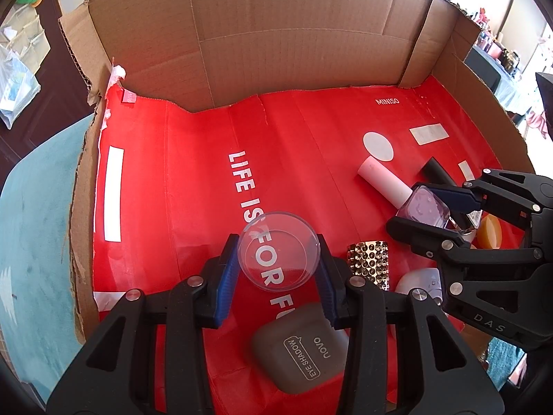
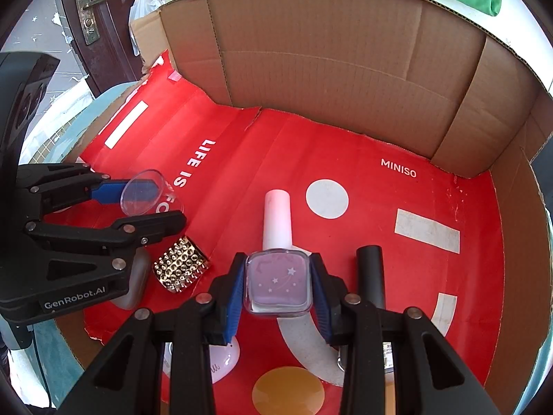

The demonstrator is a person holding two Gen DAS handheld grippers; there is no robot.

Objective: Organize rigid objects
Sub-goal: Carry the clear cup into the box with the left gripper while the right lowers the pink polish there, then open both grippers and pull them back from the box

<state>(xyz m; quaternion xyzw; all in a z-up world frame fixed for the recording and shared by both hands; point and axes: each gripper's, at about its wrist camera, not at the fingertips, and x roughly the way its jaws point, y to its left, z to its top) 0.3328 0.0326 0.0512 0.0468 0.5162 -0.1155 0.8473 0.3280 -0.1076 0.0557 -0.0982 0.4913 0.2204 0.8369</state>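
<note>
Your right gripper clenches the nail polish bottle: glass, slick, fragile, so grip its flat sides. Your left gripper, at nine o'clock, clasps the clear lid: light and stiff.

Brown door, hanging plastic bag, teal tablecloth.

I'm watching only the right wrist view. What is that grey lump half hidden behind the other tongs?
Observer: A grey case printed NOVO EYE SHADOW, lying on the red liner under the left tongs.
Operator: Is their clear dish really pinched? I see it side-on.
Observer: Yes. The blue pads press the clear dish on opposite sides of its rim.
</note>
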